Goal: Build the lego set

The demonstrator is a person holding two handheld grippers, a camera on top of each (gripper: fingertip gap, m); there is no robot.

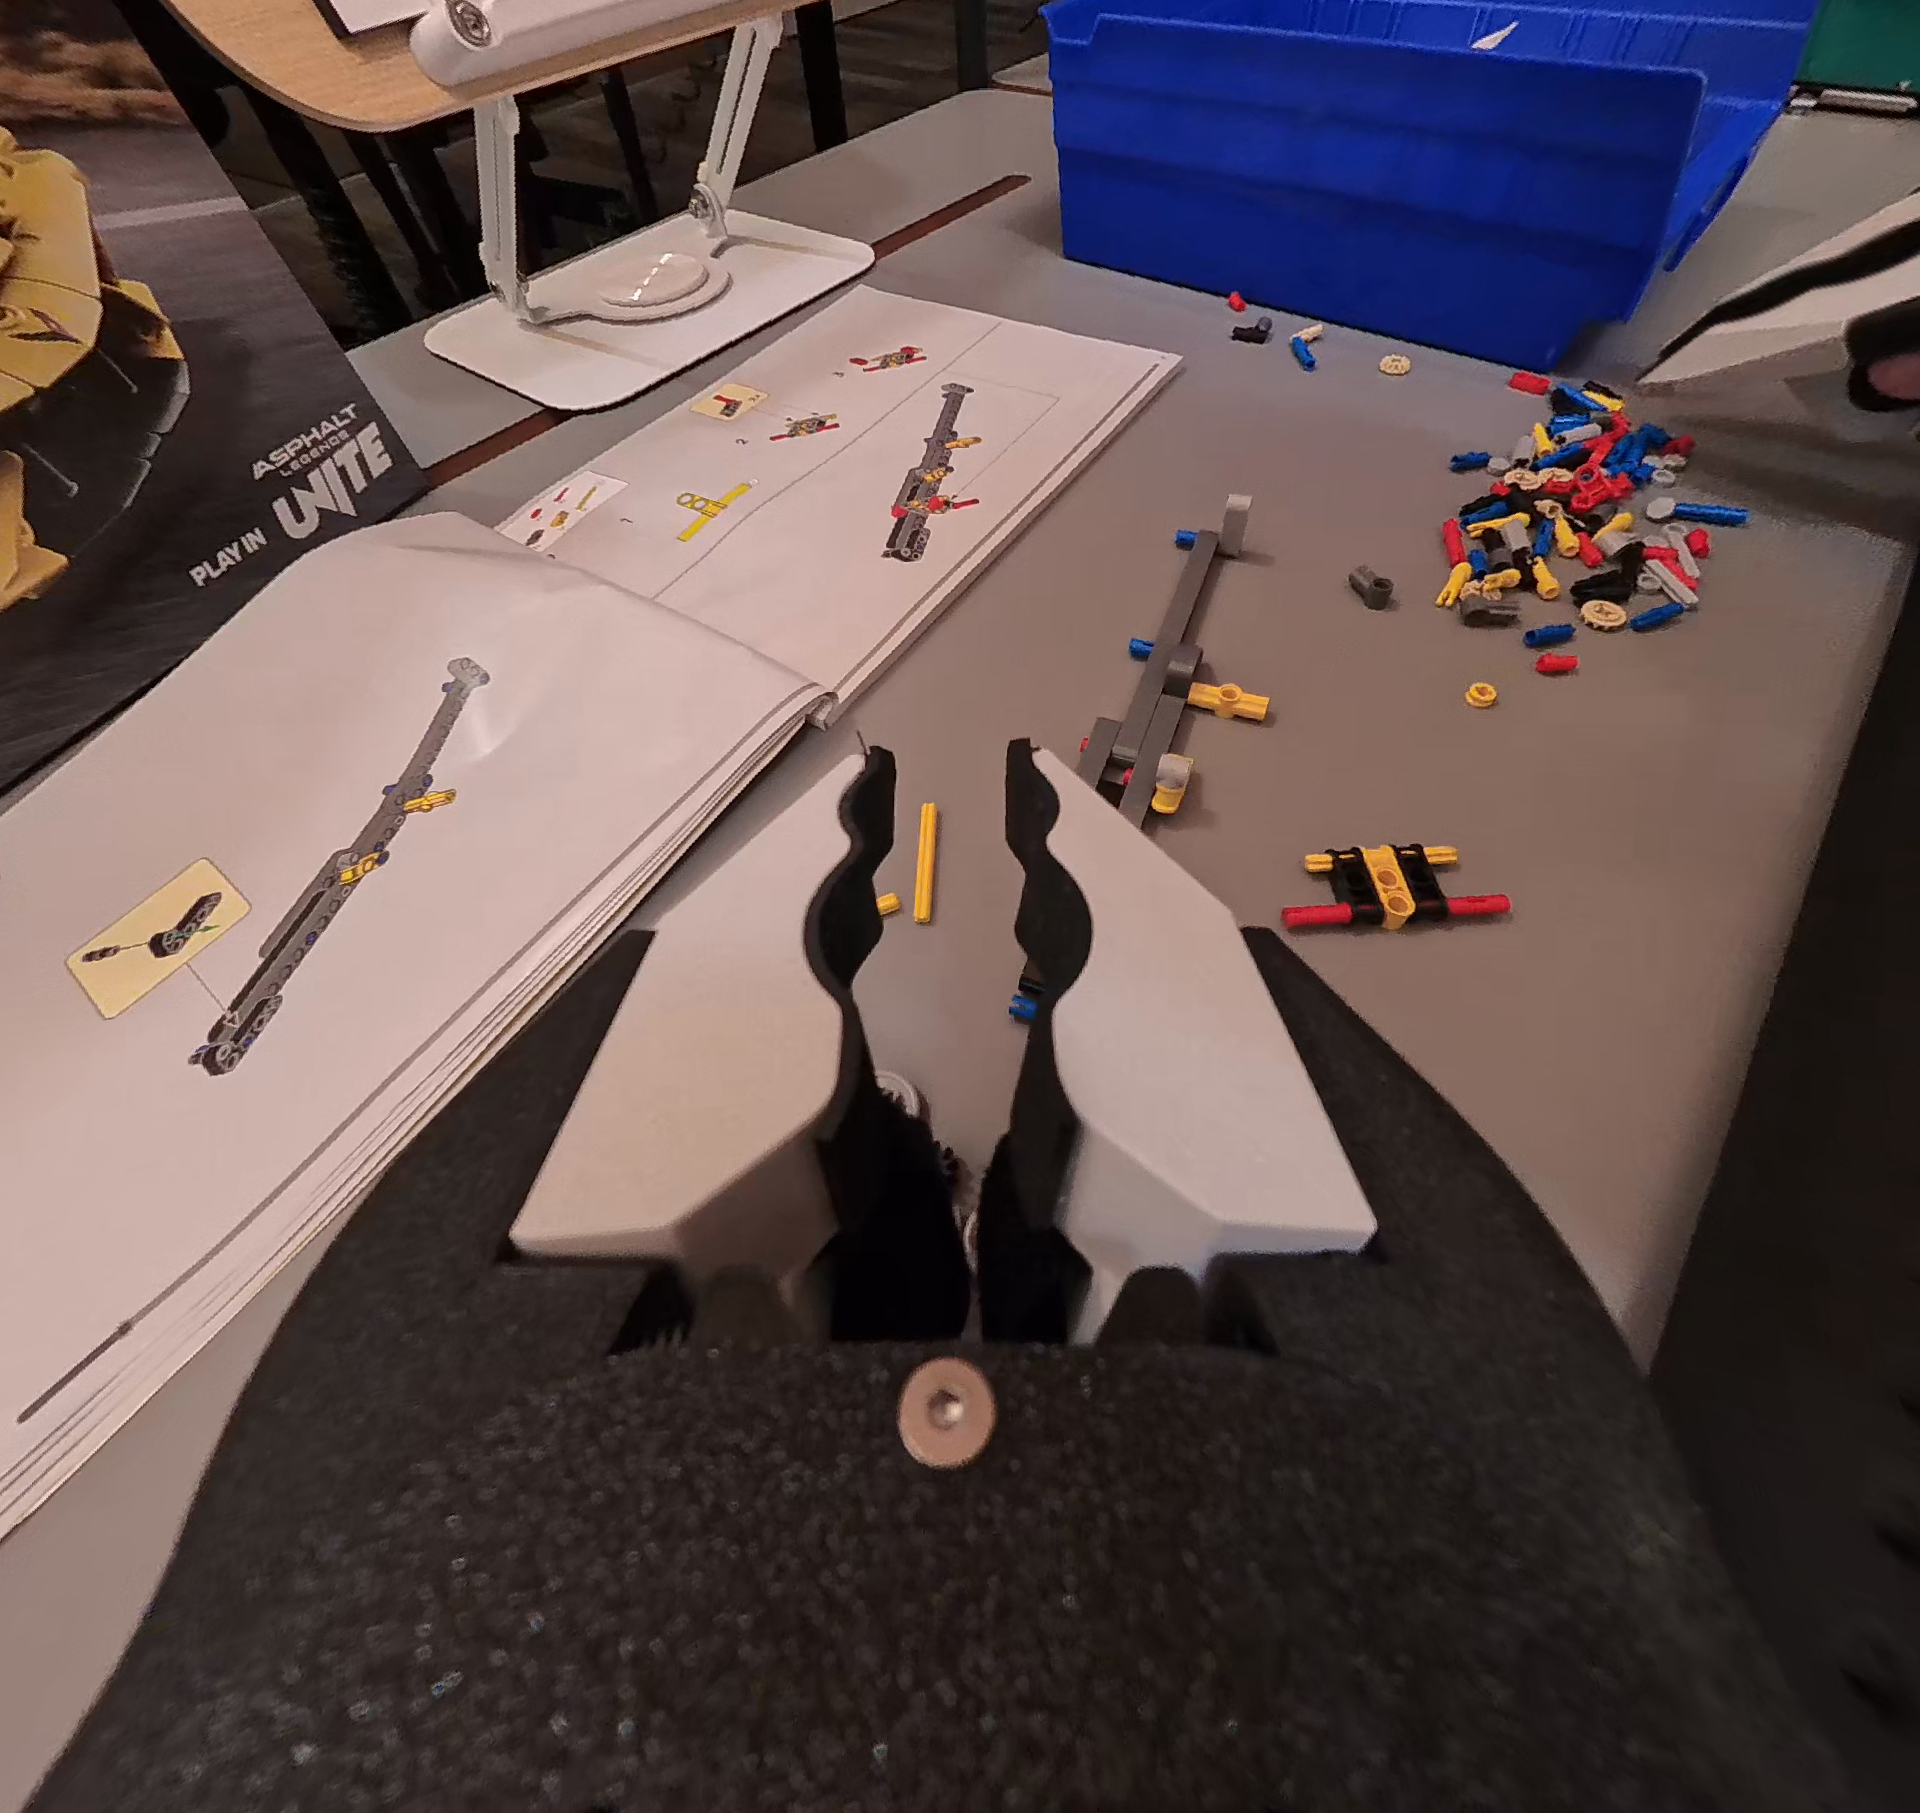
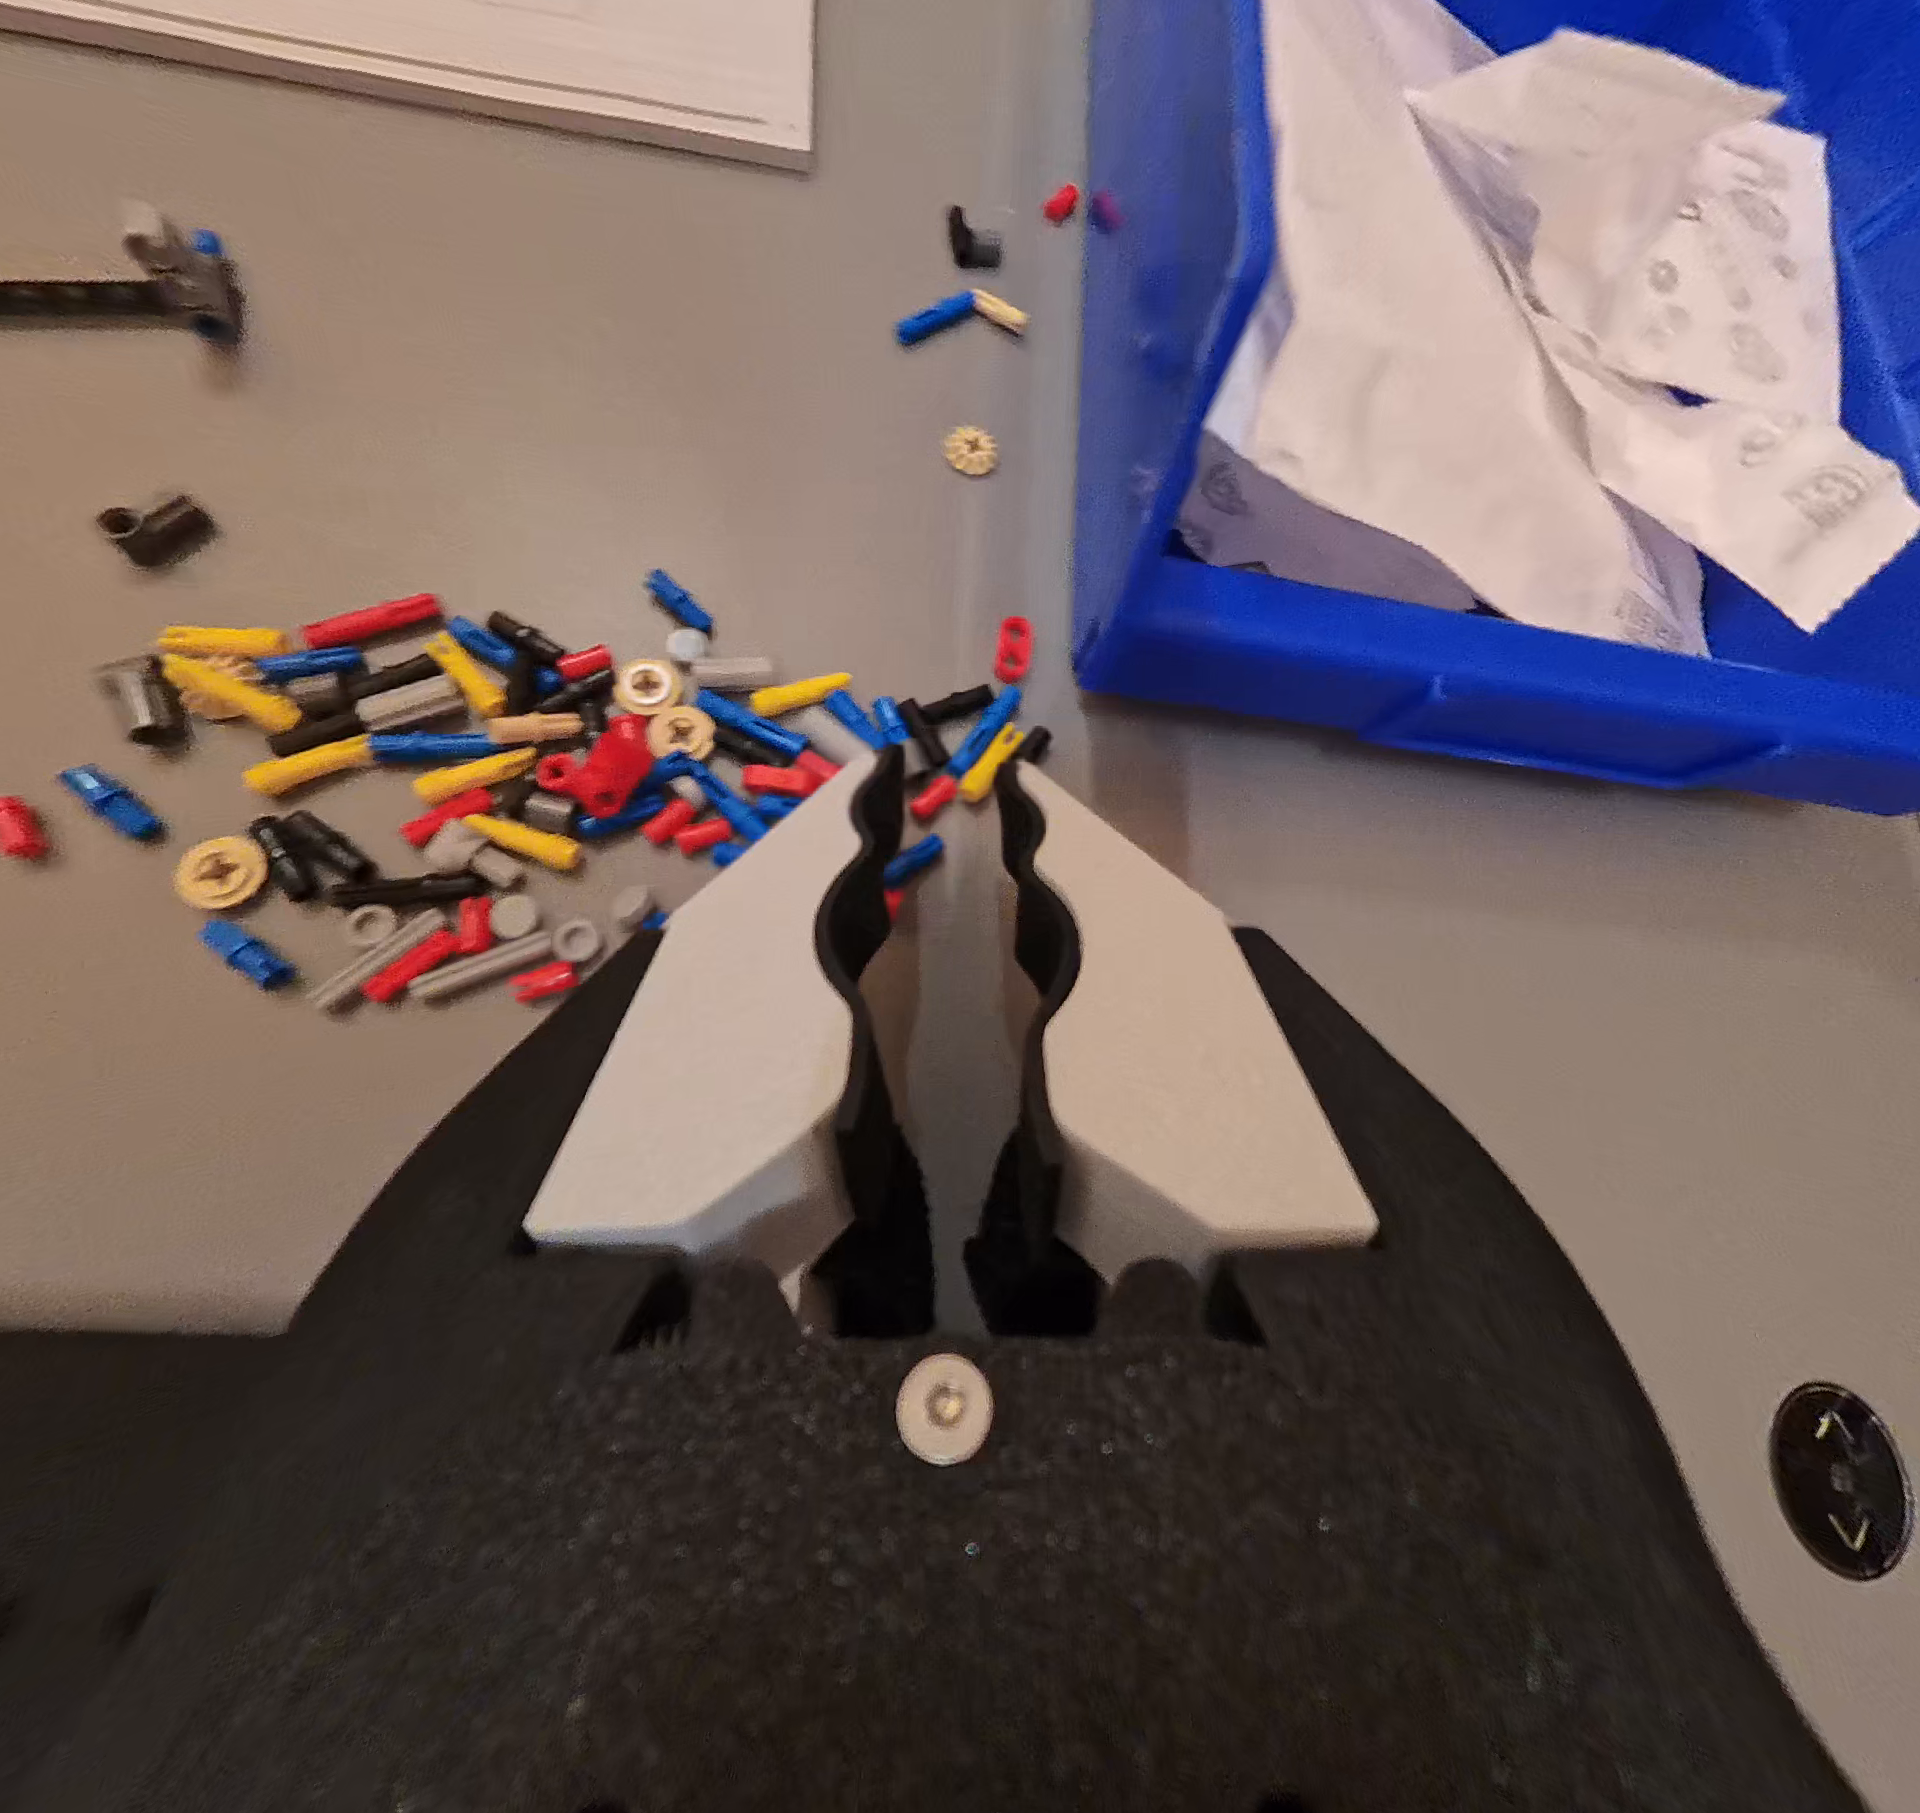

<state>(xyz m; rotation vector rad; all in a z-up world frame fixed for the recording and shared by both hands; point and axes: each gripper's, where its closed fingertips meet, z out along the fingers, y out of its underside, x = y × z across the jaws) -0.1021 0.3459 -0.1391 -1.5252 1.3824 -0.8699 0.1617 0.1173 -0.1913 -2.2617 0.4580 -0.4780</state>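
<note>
bin [image 2: 1455, 693]: blue | table [image 1: 1558, 1036]: grey | loose pieces [image 2: 499, 766]: red, yellow, blue, black

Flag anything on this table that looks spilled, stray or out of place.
The small parts lie loose in a heap on the table, not in the blue bin, which holds only crumpled paper. A few strays, among them a tan gear, lie apart beside the bin. Nothing looks broken.
</note>
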